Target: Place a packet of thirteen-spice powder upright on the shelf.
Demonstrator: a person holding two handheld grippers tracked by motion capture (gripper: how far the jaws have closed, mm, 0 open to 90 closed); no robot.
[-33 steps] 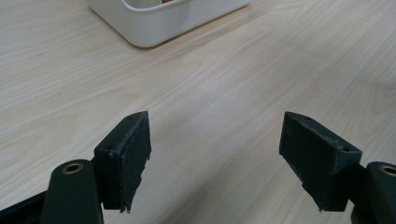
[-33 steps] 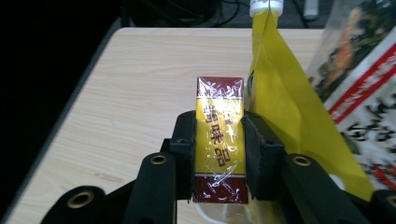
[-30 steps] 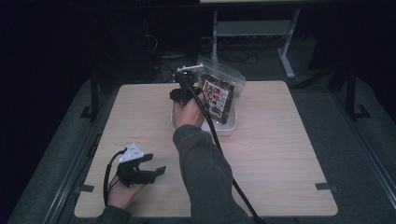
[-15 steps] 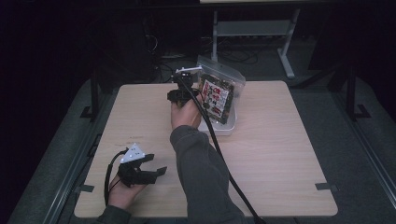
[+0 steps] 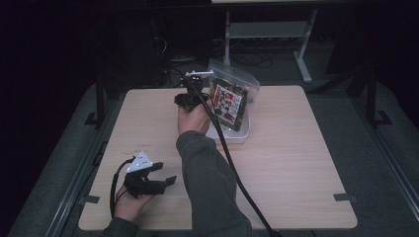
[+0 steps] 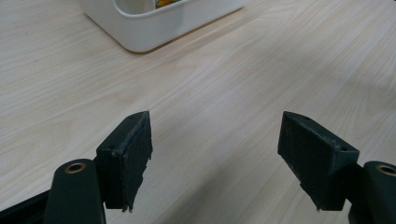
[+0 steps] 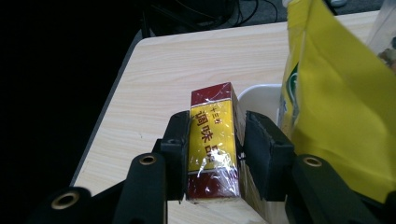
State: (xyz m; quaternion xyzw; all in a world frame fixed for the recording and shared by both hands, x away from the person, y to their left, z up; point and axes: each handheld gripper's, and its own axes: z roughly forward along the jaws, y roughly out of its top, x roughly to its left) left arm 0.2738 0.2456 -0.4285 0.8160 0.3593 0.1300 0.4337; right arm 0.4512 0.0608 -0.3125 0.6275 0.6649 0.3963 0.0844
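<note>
Reaching toward twelve o'clock across the table (image 5: 296,163) with the right gripper (image 5: 190,98), straddling a red and yellow box (image 7: 212,140) upright between its jaws; just been easing those jaws apart, with the pad at nine o'clock of the box against its wrapper and a thin dark gap at the three o'clock pad, so loosely bracketing rather than pinching. Standing the box just at nine o'clock of the white bin (image 7: 261,91), touching its wall or not impossible to tell. Leaning in the bin at three o'clock of the box, a yellow pouch (image 7: 336,107), and beside that a clear snack bag (image 5: 232,98). Resting low at seven o'clock of the table with the left gripper (image 5: 165,174), jaws spread wide over bare wood with nothing between them, the bin off at eleven o'clock in the left gripper view
</note>
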